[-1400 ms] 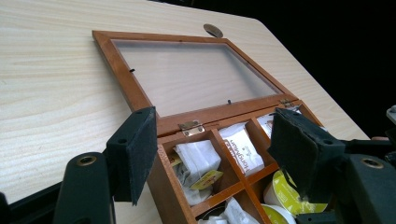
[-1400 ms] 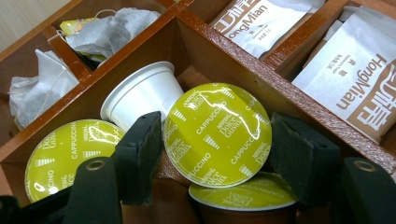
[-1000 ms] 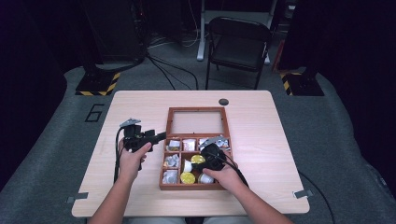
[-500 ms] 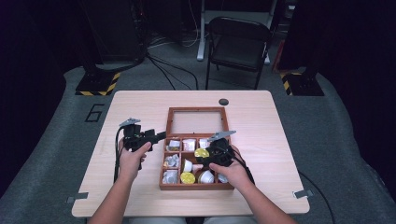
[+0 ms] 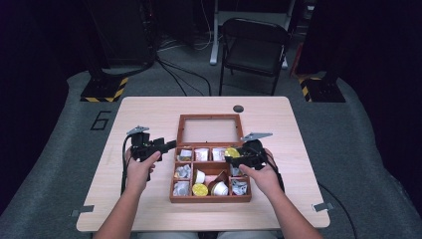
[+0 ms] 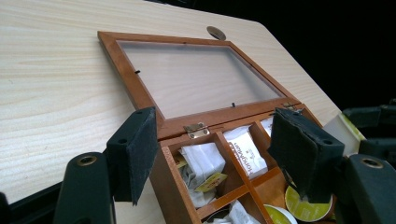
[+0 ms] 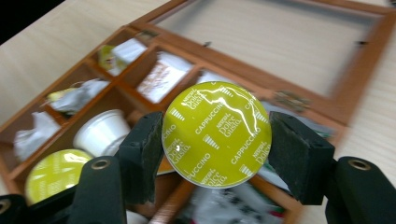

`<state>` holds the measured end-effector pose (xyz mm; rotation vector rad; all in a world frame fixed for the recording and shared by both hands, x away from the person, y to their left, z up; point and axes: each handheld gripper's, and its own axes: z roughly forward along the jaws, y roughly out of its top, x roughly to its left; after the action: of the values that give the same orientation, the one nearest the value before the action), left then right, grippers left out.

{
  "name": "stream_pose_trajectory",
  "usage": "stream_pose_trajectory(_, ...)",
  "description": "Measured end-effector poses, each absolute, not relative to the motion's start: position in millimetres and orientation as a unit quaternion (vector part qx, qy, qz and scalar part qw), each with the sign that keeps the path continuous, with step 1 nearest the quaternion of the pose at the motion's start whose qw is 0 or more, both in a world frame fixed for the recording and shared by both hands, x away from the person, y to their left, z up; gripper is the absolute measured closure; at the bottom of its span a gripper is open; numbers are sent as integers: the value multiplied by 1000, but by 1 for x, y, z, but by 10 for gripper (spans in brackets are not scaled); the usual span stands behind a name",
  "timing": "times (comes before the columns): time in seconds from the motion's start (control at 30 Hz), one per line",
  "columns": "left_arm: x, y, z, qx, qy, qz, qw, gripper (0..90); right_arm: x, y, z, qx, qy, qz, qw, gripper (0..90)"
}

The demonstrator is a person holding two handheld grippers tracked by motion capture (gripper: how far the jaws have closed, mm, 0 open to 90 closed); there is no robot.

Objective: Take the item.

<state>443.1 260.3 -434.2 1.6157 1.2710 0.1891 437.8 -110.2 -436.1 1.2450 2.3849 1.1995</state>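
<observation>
A wooden compartment box lies on the table with its glazed lid folded flat behind it. It holds tea bags, white capsules and a yellow-lidded capsule. My right gripper is shut on a yellow Cappuccino capsule, held above the box's back right compartments; its pads press on the capsule's two sides. My left gripper is at the box's back left corner. Its jaws stand apart astride that corner, and nothing is squeezed between the pads.
A small dark round disc lies on the table behind the lid. A folding chair stands beyond the far edge. Bare tabletop stretches left and right of the box.
My right gripper has risen out of the box with the yellow capsule and moved toward the back right. The left gripper has stayed at the box's corner.
</observation>
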Motion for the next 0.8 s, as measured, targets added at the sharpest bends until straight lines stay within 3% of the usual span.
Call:
stream_pose_trajectory(0.4,444,261,-435,672,531,78,510,325,459,-183,-441,503,761,361,193,371)
stream_pose_trajectory(0.8,445,263,-435,671,530,80,512,326,468,-236,-461,580,721,310,219,371)
